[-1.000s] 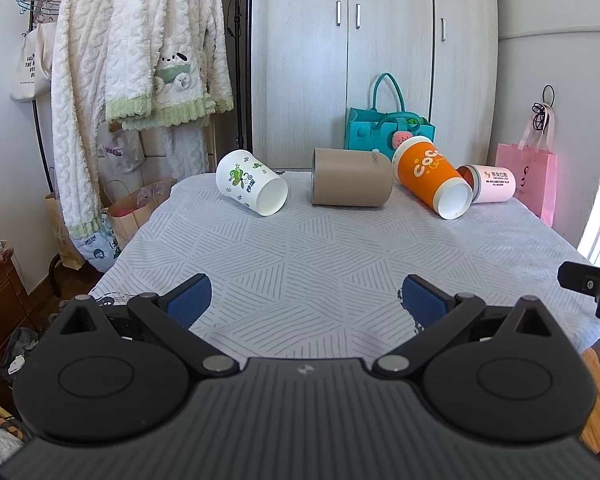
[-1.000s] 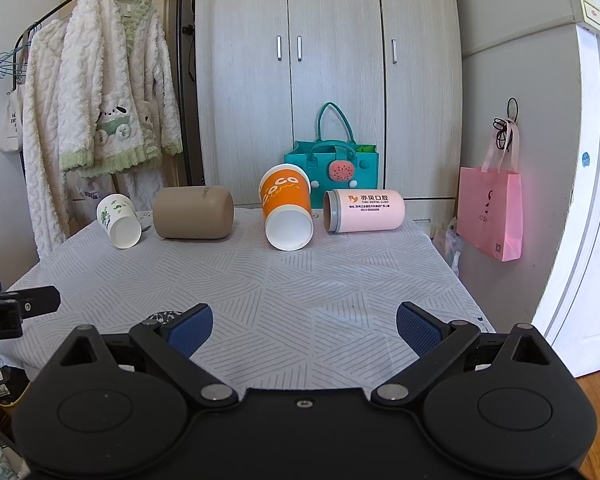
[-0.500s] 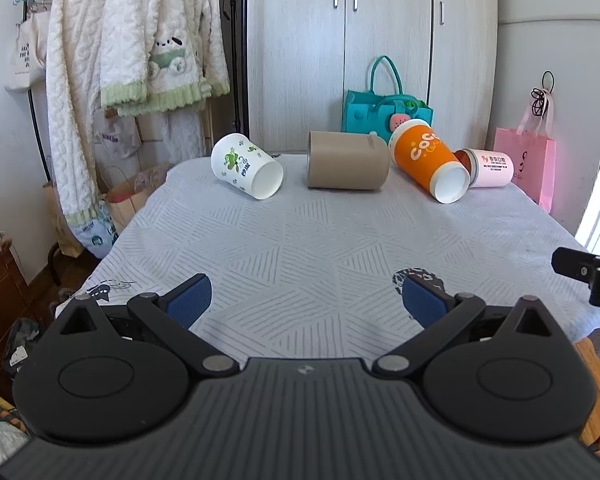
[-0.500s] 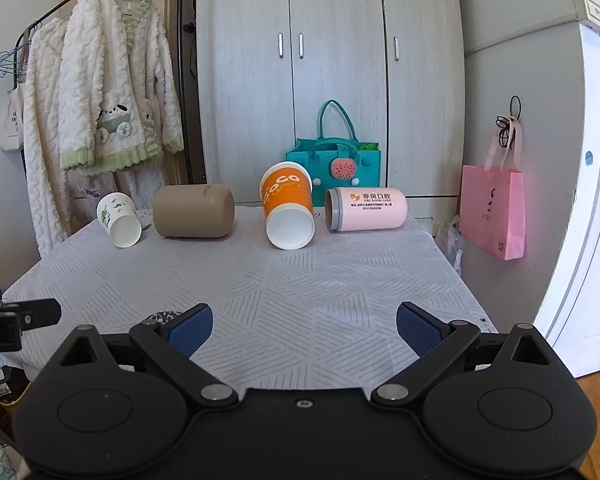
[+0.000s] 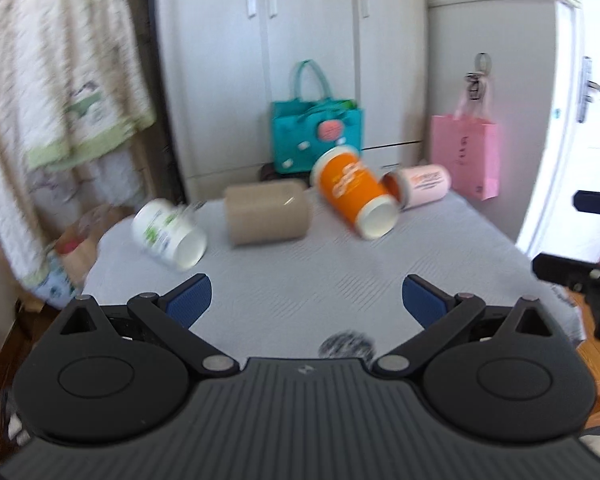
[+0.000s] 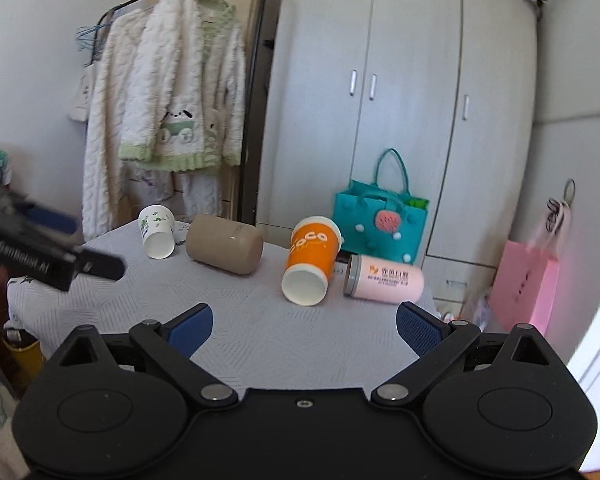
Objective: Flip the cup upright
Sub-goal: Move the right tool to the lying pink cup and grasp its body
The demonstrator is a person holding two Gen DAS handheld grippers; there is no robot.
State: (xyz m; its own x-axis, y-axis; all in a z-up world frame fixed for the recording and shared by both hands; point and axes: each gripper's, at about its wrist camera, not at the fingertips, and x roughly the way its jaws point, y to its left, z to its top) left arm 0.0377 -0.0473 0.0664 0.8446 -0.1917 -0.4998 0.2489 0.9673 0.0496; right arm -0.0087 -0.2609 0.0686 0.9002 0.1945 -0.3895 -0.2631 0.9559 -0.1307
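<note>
While four cups lie tipped on table [image 6: 260, 344], approach step in hand. Left gripper [image 5: 306, 300] and right gripper [image 6: 304, 326] both spread wide, empty. Orange cup [image 6: 310, 266] ahead of right gripper, out of reach. Next: close in, straddle cup wall.

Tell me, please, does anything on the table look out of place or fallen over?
Yes. All four cups lie on their sides on the table: the white cup, the brown cup, the orange cup and the pink cup. None stands upright. No spill is visible.
</note>
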